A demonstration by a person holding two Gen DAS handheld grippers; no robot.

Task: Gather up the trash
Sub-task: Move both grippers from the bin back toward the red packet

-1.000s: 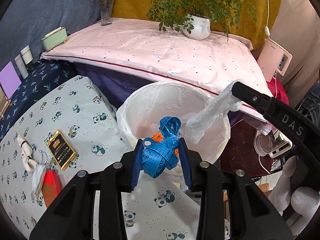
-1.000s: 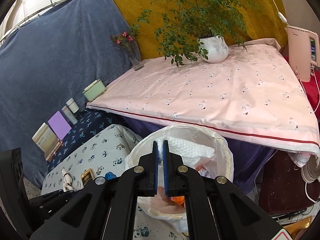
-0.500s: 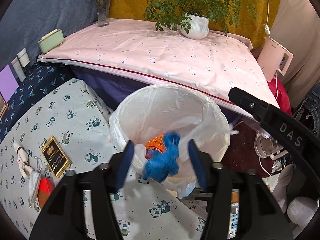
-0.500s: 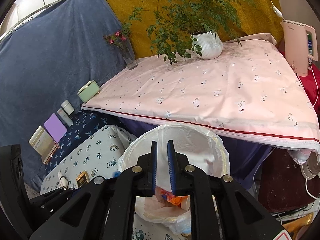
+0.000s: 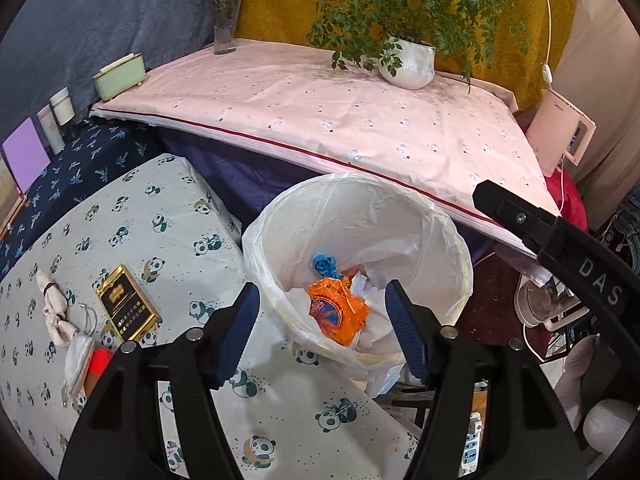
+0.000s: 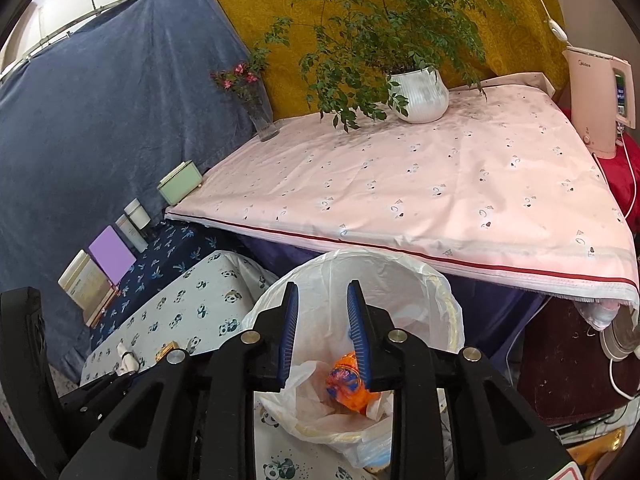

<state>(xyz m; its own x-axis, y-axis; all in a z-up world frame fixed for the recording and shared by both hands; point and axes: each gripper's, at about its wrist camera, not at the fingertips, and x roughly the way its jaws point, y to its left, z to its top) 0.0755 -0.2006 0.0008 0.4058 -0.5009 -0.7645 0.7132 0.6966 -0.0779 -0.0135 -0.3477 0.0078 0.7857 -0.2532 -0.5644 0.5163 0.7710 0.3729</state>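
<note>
A bin lined with a white plastic bag (image 5: 440, 220) stands beside the panda-print table (image 5: 140, 216). Inside lie a crumpled blue strip (image 5: 325, 265), an orange wrapper (image 5: 340, 312) and white paper (image 5: 372, 284). My left gripper (image 5: 322, 316) is open and empty just above the bin's near rim. My right gripper (image 6: 322, 328) is open and empty above the same bin (image 6: 420, 280), with the orange wrapper (image 6: 348, 384) below it. On the table lie a black-and-gold pack (image 5: 124, 308), a red item (image 5: 98, 364) and crumpled white cloth (image 5: 56, 312).
A pink-clothed table (image 5: 340, 120) stands behind the bin with a potted plant (image 5: 412, 60), a flower vase (image 5: 224, 32) and a green box (image 5: 120, 76). A pink appliance (image 5: 564, 140) and cables are at the right. A power strip (image 5: 472, 452) lies on the floor.
My left gripper opened and the blue strip dropped into the bin. My right gripper opened and let the white tissue fall into the bin.
</note>
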